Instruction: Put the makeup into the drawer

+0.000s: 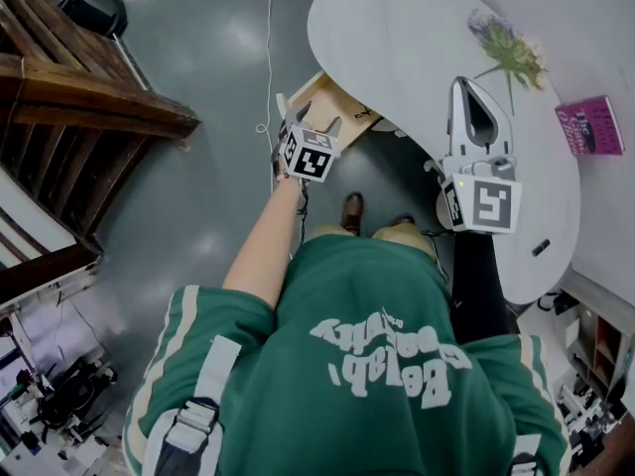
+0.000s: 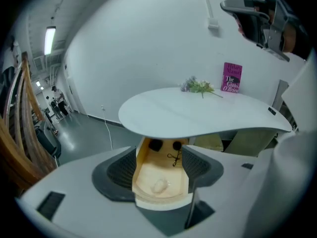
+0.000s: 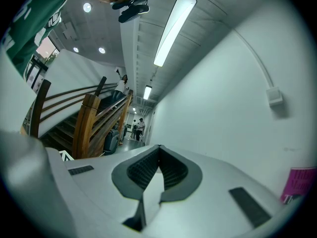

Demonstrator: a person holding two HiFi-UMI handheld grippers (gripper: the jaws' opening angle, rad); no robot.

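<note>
1. Left tool [image 1: 317, 117]: the jaws stand wide apart and hold nothing. It points steeply down over the open drawer [image 1: 342, 102].
2. Drawer: light wood, pulled out from under the edge of the white desk [image 1: 397, 28]. In the left gripper view the drawer floor [image 2: 146, 170] shows in the gap between the jaws, clear of both pads.
3. Makeup [image 2: 159, 185]: a small pale item lying on the drawer floor, near the front end. It touches neither jaw.
4. Two dark round items [image 2: 155, 145] sit at the back of the drawer, under the desk edge. What they are cannot be told.
5. Right tool [image 1: 466, 85]: held level above the desk. Its jaws are closed tip to tip, with nothing between them [image 3: 157, 150].
6. On the desk: a plant sprig [image 1: 508, 48] and a pink book [image 1: 589, 125], well apart from the drawer.
</note>
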